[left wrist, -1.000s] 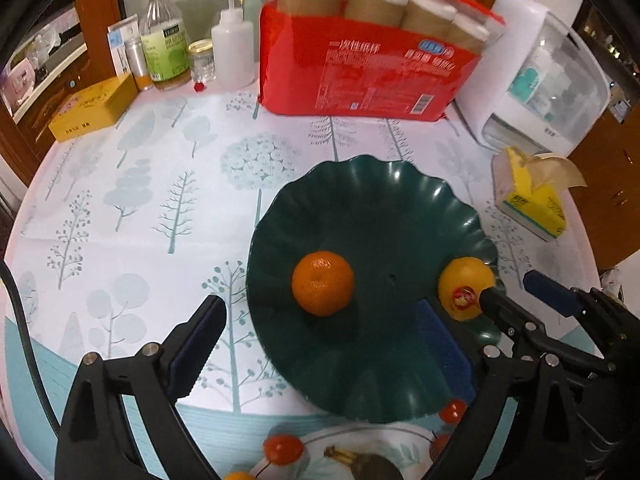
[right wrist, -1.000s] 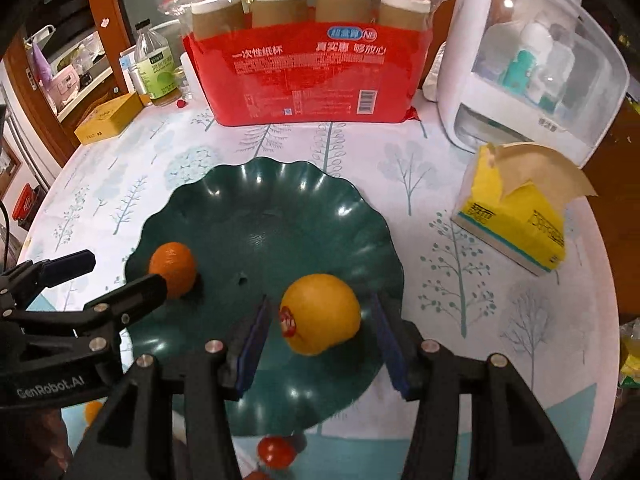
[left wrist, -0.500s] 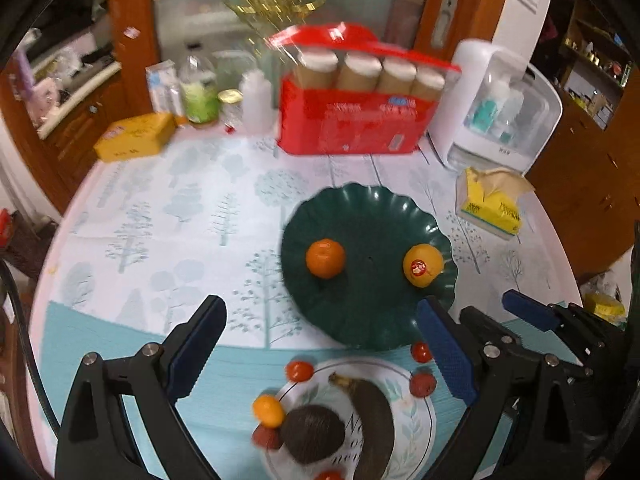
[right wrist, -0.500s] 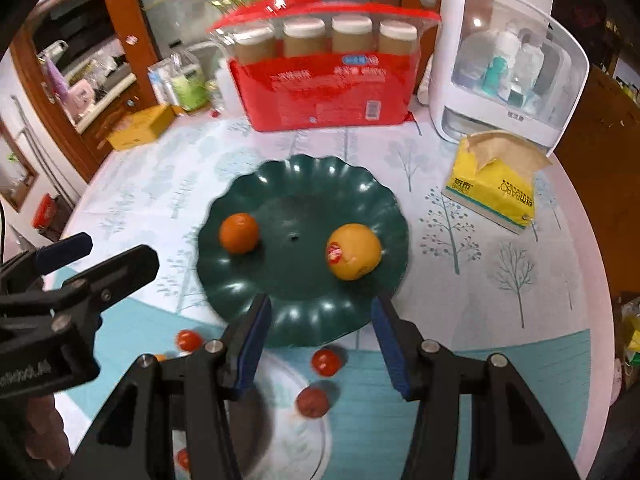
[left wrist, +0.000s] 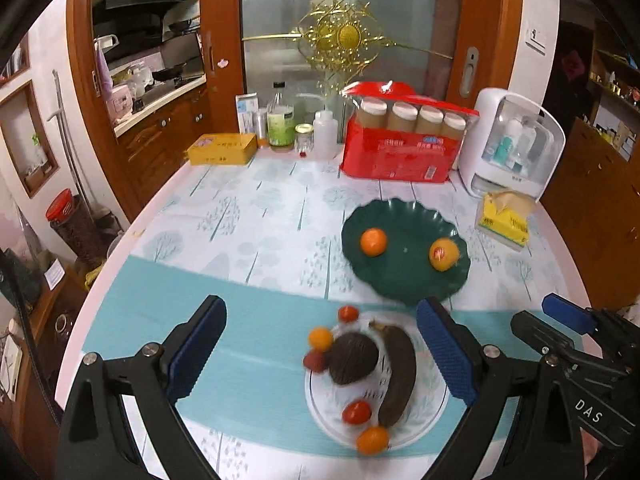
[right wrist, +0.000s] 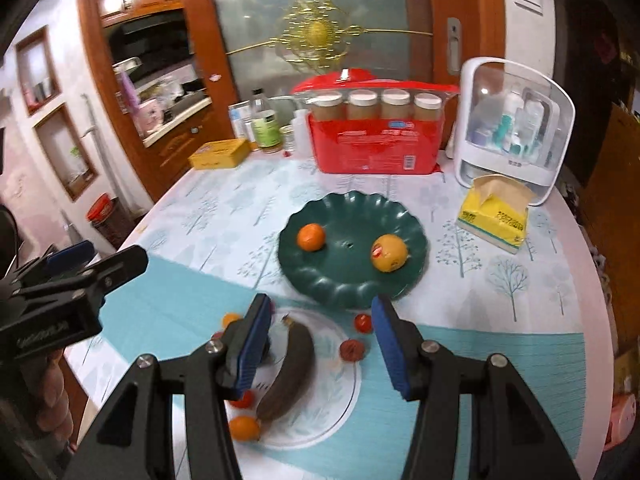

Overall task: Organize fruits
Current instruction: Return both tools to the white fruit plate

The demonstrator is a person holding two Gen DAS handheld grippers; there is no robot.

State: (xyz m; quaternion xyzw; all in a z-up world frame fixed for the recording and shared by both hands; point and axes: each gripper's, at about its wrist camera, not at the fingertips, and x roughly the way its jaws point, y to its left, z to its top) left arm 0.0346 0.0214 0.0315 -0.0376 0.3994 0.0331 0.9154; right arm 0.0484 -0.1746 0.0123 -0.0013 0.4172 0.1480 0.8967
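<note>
Right tongs (right wrist: 320,344) hide the brown fruit (left wrist: 352,360) beside the banana (right wrist: 288,368).

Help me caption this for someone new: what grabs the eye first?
The dark green scalloped plate mid-table, holding an orange and a stickered yellow fruit. Nearer the camera, a white plate carries an almost black banana among small red and orange fruits. Behind stands a bright red cup pack.
</note>
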